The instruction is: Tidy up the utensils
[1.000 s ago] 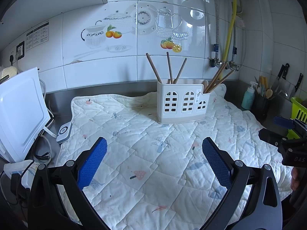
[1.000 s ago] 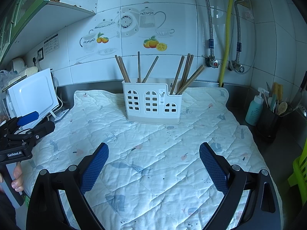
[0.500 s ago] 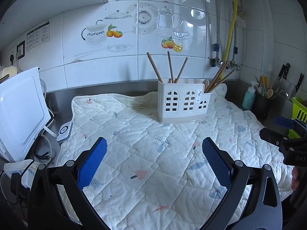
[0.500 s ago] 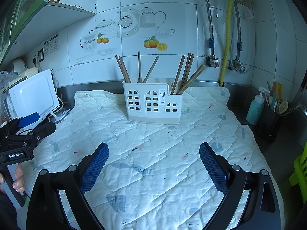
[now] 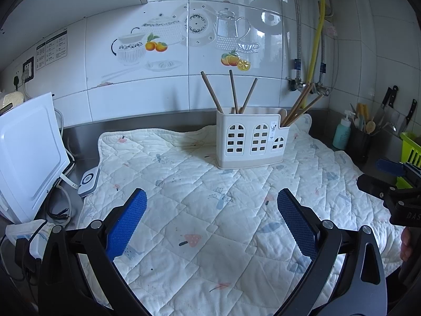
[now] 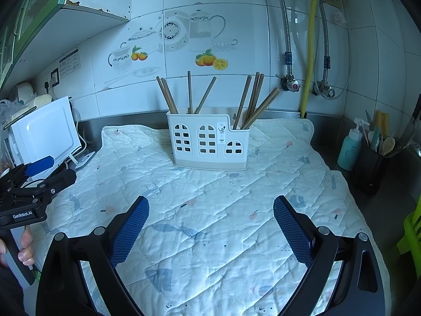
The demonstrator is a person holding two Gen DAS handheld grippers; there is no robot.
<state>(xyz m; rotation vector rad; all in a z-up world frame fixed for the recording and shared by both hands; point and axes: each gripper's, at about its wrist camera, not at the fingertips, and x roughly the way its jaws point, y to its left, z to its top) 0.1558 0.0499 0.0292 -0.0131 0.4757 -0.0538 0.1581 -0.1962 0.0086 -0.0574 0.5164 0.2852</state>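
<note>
On the worktop: holder [image 6: 209, 139] with chopsticks [image 6: 252, 100] upright, unmoved.
Left gripper [image 5: 210, 218]: fingers spread, empty.
Right gripper [image 6: 210, 222]: likewise.
Change: none; sorting looks finished.

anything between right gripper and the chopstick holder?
Nothing. In the right wrist view, only bare quilted mat lies between the open right gripper and the chopstick holder.

The lower ends of the chopsticks [image 6: 252, 100] are hidden inside the white holder [image 6: 208, 142]. The right claw [image 5: 379, 176] is cut off by the left wrist view's edge. The holder's small label [image 6: 222, 131] is too small to read.
</note>
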